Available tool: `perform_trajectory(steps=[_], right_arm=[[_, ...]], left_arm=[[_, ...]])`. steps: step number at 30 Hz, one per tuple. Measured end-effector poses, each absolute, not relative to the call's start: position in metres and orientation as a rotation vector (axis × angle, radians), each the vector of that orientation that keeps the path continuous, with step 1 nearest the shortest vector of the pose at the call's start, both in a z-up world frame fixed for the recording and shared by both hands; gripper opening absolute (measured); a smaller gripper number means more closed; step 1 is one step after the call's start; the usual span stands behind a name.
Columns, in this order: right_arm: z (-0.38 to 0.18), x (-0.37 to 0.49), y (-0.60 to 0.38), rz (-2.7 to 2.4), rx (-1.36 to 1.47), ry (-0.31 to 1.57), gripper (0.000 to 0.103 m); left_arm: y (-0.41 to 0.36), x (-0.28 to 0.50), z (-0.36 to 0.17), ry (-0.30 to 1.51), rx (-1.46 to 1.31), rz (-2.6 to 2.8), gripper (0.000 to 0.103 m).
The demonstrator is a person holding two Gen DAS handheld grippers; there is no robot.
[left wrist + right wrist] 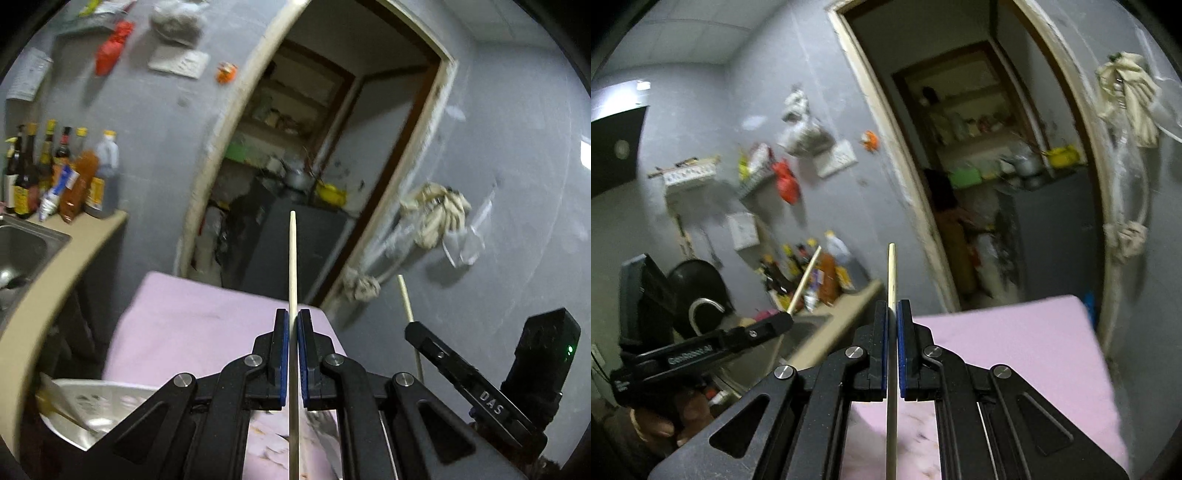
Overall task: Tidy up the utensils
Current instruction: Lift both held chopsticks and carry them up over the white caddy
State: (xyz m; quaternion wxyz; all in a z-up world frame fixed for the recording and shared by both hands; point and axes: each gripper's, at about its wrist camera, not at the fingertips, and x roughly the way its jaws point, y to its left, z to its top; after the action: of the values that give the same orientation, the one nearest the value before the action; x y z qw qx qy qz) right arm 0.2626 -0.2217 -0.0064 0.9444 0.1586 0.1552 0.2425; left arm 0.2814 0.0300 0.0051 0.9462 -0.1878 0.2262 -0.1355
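Note:
In the left wrist view my left gripper [293, 314] is shut on a pale wooden chopstick [292, 258], which runs up between the blue pads and points at the doorway. My right gripper [415, 328] shows at the right edge of that view, holding a second chopstick [405, 299]. In the right wrist view my right gripper [894, 304] is shut on its own chopstick [892, 273]. The left gripper [783, 321] appears at the lower left there with its chopstick [805, 280] slanting up, gripped by a hand [657, 424]. Both grippers hang raised above the pink-covered table [192, 325].
A metal basket [92, 402] with utensils sits at the lower left by the table. A beige counter [55, 280] with a sink [22, 243] and several sauce bottles [66, 173] runs along the left. Ahead is an open doorway [314, 166]; cloths [436, 214] hang on the wall.

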Motion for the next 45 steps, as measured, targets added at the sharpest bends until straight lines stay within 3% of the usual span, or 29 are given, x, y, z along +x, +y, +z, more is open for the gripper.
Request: perform_trajectory(steps=[18,45], right_arm=[[-0.053,0.291,-0.129,0.507,0.522,0.219,0.004],[-0.096,0.286,-0.116,0.260,0.541,0.032,0.004]], left_arm=[[0.167,0.291,-0.030,0.344,-0.629,-0.106,0.005],[0.169,0.292,-0.087,0.268,-0.660,-0.052,0.005]])
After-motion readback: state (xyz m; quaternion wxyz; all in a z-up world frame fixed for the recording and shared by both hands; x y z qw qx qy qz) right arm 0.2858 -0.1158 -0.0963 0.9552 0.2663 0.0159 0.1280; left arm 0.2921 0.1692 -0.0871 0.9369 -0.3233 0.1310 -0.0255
